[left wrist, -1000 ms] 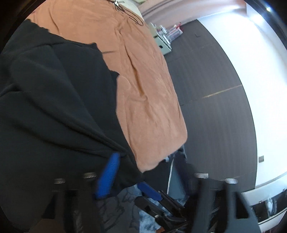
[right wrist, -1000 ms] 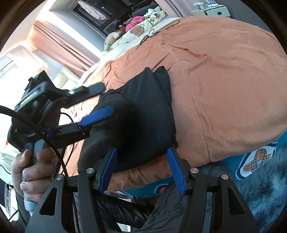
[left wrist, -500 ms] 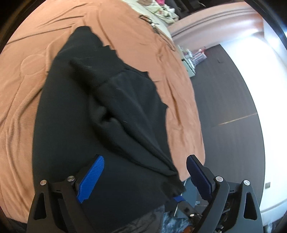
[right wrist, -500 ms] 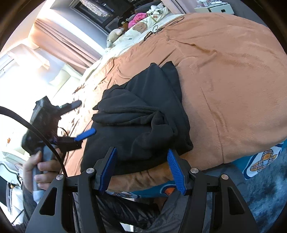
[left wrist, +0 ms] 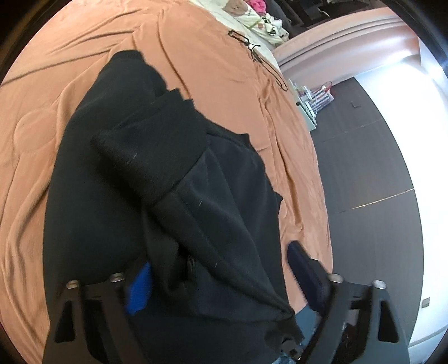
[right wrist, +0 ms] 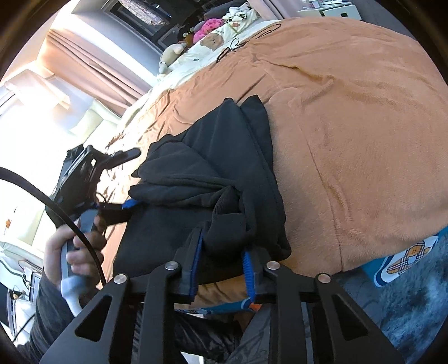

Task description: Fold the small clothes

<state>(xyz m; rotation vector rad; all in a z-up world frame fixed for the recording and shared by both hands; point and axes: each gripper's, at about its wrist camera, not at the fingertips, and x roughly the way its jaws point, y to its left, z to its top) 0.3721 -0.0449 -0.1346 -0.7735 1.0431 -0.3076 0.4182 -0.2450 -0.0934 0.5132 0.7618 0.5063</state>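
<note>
— Gripping anything, the right claw [right wrist: 222,259]?
— Yes. Its jaws have just been closing, and the blue pads [right wrist: 198,256] now pinch a bunched fold of the black garment [right wrist: 224,179] at the bed's near edge.
— And the left claw [left wrist: 221,280]?
— Spread wide over the same garment, cloth between the fingers, jaws just narrowing; no pinch.
— Beyond that?
— The garment lies rumpled on the orange blanket [right wrist: 350,126]; soft toys [right wrist: 208,26] farthest off.
</note>
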